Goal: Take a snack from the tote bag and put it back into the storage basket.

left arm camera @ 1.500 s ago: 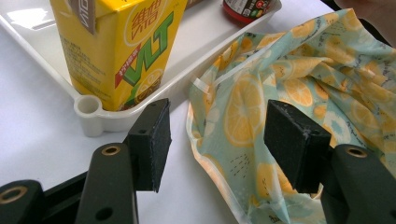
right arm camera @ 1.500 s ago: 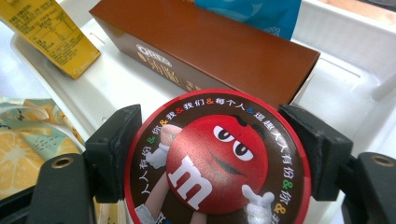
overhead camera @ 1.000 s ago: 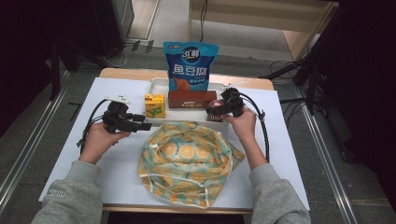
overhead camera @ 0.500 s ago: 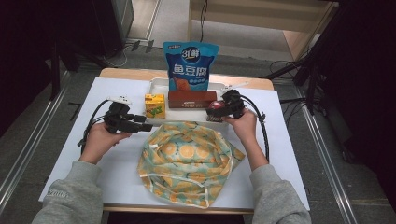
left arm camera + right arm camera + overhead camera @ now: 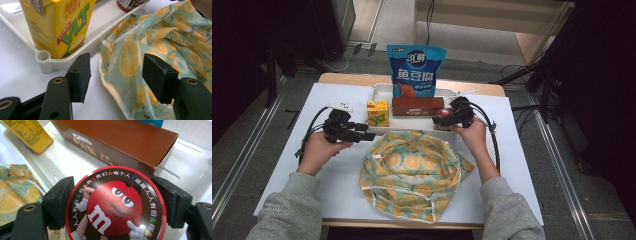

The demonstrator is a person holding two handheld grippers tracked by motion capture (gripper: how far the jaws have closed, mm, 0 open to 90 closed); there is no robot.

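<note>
M&M's tub (image 5: pixel 113 206): round, red-rimmed lid with a red candy figure; sits between the 2 jaws of the right gripper (image 5: pixel 447 116), pads pressed to its rim on both sides. High view puts it at the tray's near right corner, tip of that gripper.
Table (image 5: pixel 282 165): white top, wooden edge at the far side; both grippers over it.
Cloth (image 5: pixel 412 172): orange-slice print on pale green, bunched in a round heap, lying between the 2 grippers and nearer the person. Its edge runs under the left gripper's (image 5: pixel 116 75) right-hand jaw, not pinched.
Snack bag (image 5: pixel 415 70): blue, upright, beyond both grippers at the tray's far rim.
Tray (image 5: pixel 379 91): white, shallow, holding carton, box and tub. Its near corner lies just ahead of the left gripper's left-hand jaw.
Brown box (image 5: pixel 120 142): long, lying flat, directly beyond the right gripper's jaws, just behind the tub.
Yellow carton (image 5: pixel 56 25): "VLT" print, upright in the tray's left end, ahead and to the left of the left gripper's jaws.
Left gripper: jaws spread wide, nothing between the pads, low over the table, pointing toward the cloth's edge; left hand (image 5: pixel 319 150) on it.
Right gripper: closed onto the tub; right hand (image 5: pixel 472 137) behind it.
</note>
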